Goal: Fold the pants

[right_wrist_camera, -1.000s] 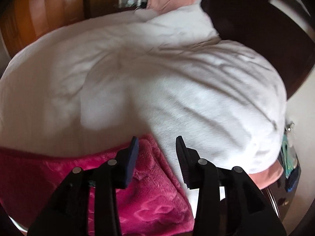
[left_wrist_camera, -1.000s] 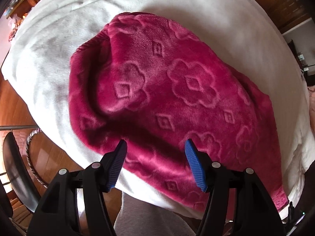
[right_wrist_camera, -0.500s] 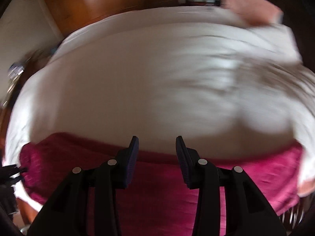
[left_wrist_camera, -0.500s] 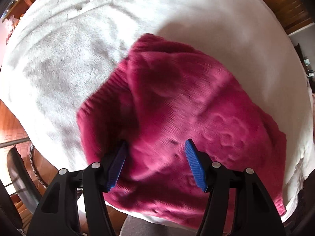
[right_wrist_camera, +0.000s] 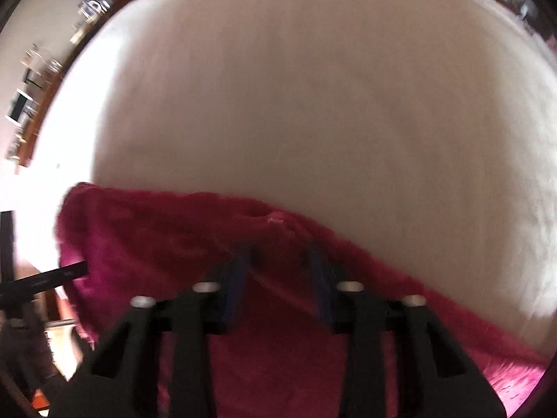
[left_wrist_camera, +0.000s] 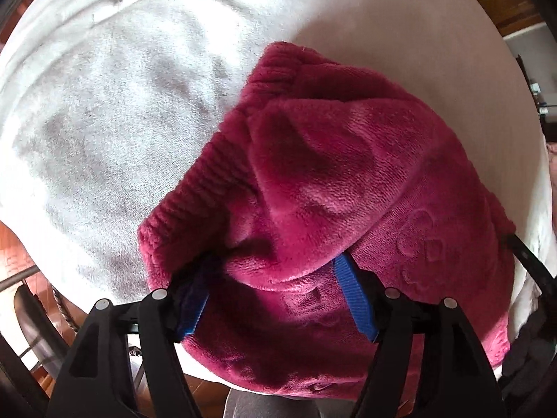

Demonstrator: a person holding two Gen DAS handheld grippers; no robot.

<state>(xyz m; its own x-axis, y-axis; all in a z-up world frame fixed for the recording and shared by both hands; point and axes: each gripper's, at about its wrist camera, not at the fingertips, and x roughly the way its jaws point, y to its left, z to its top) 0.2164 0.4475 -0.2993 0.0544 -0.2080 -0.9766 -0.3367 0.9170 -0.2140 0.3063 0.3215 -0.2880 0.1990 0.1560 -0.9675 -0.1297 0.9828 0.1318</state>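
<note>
The magenta fleece pants (left_wrist_camera: 348, 181) with an embossed flower pattern lie bunched on the white bed cover (left_wrist_camera: 104, 122). Their ribbed waistband (left_wrist_camera: 195, 188) faces left. My left gripper (left_wrist_camera: 275, 278) is open, and a fold of the pants bulges between its blue pads (left_wrist_camera: 355, 296), covering the tips. In the blurred right wrist view my right gripper (right_wrist_camera: 278, 254) is open with its fingertips pushed into the upper edge of the pants (right_wrist_camera: 167, 244). The other gripper's black finger (right_wrist_camera: 52, 275) shows at the left.
The white bed cover (right_wrist_camera: 313, 104) fills most of both views. Wooden floor and a dark chair (left_wrist_camera: 31, 320) lie beyond the bed's near-left edge. A shelf with small items (right_wrist_camera: 41, 80) runs along the wall at the far left.
Both grippers moved down and into the pants. The left one now has fabric between its fingers. The right view swung left across the bed and the pants' edge reached its fingertips.
</note>
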